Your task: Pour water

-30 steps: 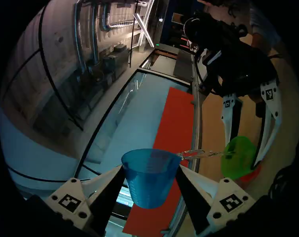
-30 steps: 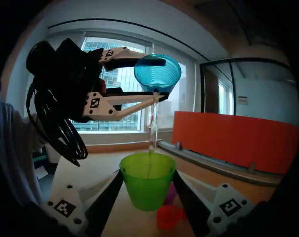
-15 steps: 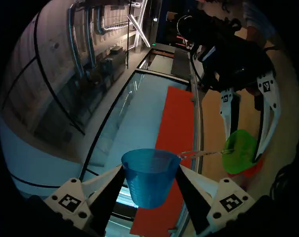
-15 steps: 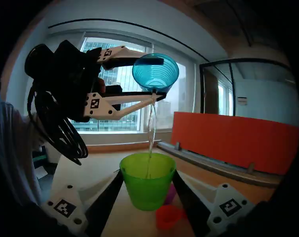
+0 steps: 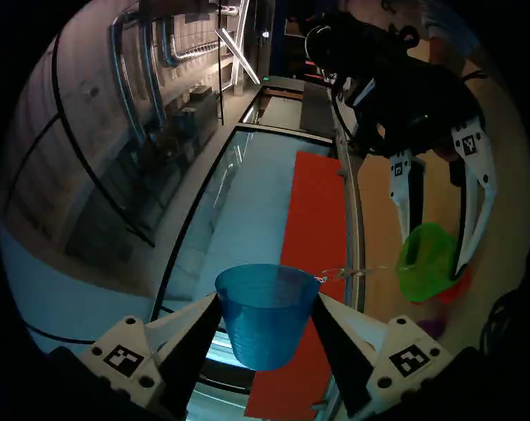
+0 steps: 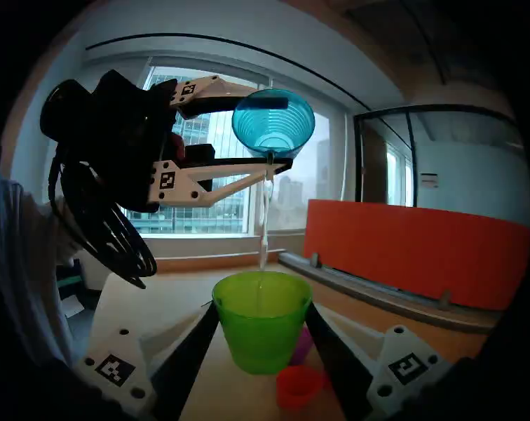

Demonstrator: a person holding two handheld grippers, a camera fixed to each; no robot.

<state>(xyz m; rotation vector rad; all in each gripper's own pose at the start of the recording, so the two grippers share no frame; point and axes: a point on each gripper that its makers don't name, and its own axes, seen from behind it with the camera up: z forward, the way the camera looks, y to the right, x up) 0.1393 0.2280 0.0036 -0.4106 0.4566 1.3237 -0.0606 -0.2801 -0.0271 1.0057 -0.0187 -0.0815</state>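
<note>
My left gripper (image 5: pixel 265 326) is shut on a blue cup (image 5: pixel 266 312), held tipped on its side. In the right gripper view that blue cup (image 6: pixel 272 132) hangs high, mouth facing me, and a thin stream of water (image 6: pixel 263 221) falls from its rim. The stream lands in a green cup (image 6: pixel 262 319) that my right gripper (image 6: pixel 261 337) is shut on and keeps upright. From the left gripper view the green cup (image 5: pixel 426 261) sits at the right between the right gripper's white fingers (image 5: pixel 479 189), with the water stream (image 5: pixel 352 271) crossing toward it.
A wooden table (image 6: pixel 167 298) lies under the cups. A small red cup (image 6: pixel 298 386) and a bit of a purple thing (image 6: pixel 303 344) sit on it just behind the green cup. An orange partition (image 6: pixel 419 245) stands at the right, windows behind. A person's sleeve (image 6: pixel 23 281) is at left.
The blue cup has shifted slightly left and tipped further in the right gripper view. The stream has thinned. The green cup stays in place.
</note>
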